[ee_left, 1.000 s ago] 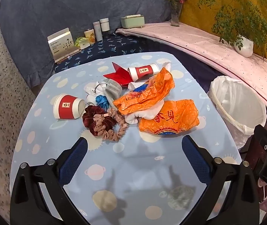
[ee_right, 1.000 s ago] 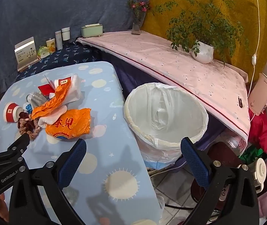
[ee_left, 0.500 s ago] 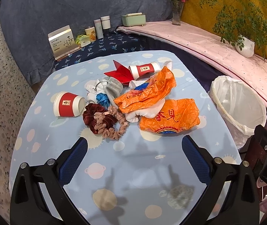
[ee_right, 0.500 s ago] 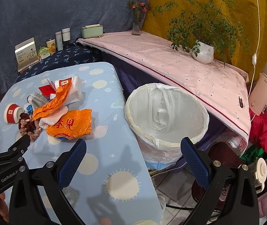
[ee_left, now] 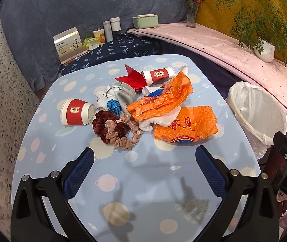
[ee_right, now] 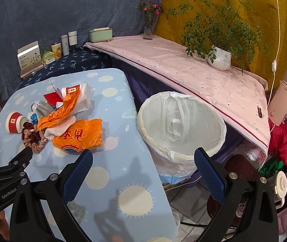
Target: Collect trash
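beyond the wide-apart left gripper [ee_left: 144, 157] at twelve o'clock, scrunchies [ee_left: 117, 130] before orange bags [ee_left: 185, 125], right gripper [ee_right: 143, 157] spread too, "genrobot" lettering

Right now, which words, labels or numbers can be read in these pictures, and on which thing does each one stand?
"GenRobot": on the left gripper body, seen in the right wrist view.
Two large red Chinese characters: on the flat orange bag; I cannot read them surely.
"DA", cut off: on the right gripper body, seen in the left wrist view.
Red cup label: too small.
Standing card: print blurred.
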The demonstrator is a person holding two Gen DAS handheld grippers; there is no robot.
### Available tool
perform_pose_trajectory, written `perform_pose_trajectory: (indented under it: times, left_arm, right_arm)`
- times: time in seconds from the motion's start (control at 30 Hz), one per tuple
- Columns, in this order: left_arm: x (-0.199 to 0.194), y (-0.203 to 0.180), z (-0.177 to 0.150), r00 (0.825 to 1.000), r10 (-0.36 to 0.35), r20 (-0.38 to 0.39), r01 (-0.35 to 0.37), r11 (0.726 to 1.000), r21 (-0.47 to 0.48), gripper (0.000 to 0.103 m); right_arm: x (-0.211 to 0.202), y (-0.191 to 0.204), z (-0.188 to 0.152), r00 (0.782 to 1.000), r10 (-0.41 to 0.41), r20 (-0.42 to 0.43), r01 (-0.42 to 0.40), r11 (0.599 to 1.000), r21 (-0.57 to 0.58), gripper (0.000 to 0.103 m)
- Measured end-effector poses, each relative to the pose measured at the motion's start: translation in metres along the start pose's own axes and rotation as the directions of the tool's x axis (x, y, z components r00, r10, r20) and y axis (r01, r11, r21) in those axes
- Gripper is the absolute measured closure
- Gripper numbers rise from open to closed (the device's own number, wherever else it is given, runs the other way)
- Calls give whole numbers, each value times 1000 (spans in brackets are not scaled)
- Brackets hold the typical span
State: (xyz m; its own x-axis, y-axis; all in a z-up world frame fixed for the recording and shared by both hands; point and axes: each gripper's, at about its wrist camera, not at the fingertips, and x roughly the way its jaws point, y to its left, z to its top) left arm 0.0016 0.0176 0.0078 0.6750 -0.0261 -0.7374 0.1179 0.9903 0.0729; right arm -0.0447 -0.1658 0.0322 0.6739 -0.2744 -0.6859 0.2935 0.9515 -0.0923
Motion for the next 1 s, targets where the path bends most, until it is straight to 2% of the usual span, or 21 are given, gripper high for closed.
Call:
perform_pose_trajectory:
  times: [1.0]
  left_arm:
    - [-9,-1,0,1000,-26,7,26,1000,8,7]
  right_arm:
    - [-8,2,-4,1000,-10,17,10,1000,-11,7]
